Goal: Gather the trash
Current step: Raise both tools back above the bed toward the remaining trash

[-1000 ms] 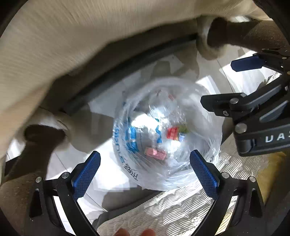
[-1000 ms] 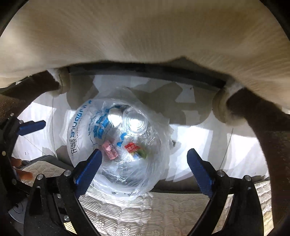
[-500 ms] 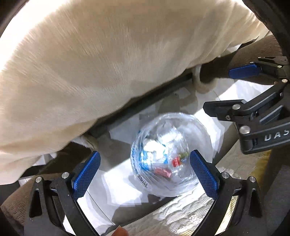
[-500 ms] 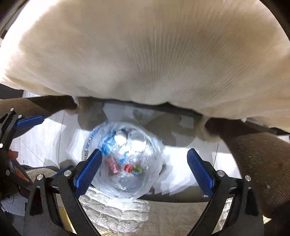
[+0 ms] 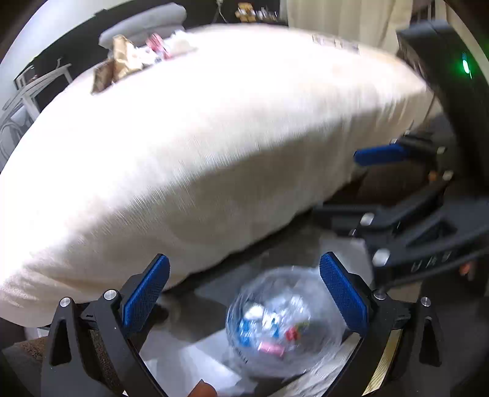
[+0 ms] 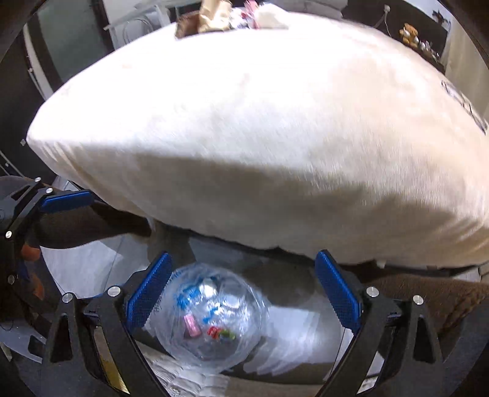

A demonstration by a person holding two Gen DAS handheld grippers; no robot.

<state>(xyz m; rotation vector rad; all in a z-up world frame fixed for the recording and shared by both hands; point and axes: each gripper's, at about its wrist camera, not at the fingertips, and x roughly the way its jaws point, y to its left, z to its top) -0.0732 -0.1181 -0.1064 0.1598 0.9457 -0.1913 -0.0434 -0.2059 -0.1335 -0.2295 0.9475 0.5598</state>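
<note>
A clear plastic bag [image 5: 282, 325] with blue print, holding small pink, red and green wrappers, sits low on the floor below both grippers; it also appears as the bag [image 6: 214, 317] in the right wrist view. My left gripper [image 5: 244, 293] is open with nothing between its blue pads, high above the bag. My right gripper [image 6: 243, 290] is open and empty as well, and it shows at the right gripper [image 5: 382, 183] in the left view. More trash, brown and pink wrappers [image 5: 128, 59], lies on the far side of the cream cushion top [image 6: 214, 18].
A large cream upholstered surface [image 5: 198, 146] fills the middle of both views, standing over the bag. Brown padded parts [image 6: 428, 293] flank the white floor [image 6: 85, 268]. A grey chair [image 5: 143, 24] and metal frames [image 5: 21, 94] stand beyond. A fingertip [image 5: 201, 391] shows at the bottom edge.
Both grippers have risen and tilted up; the bag has shrunk and slid toward the bottom of the views, and the cushion top with trash on it has come into sight.
</note>
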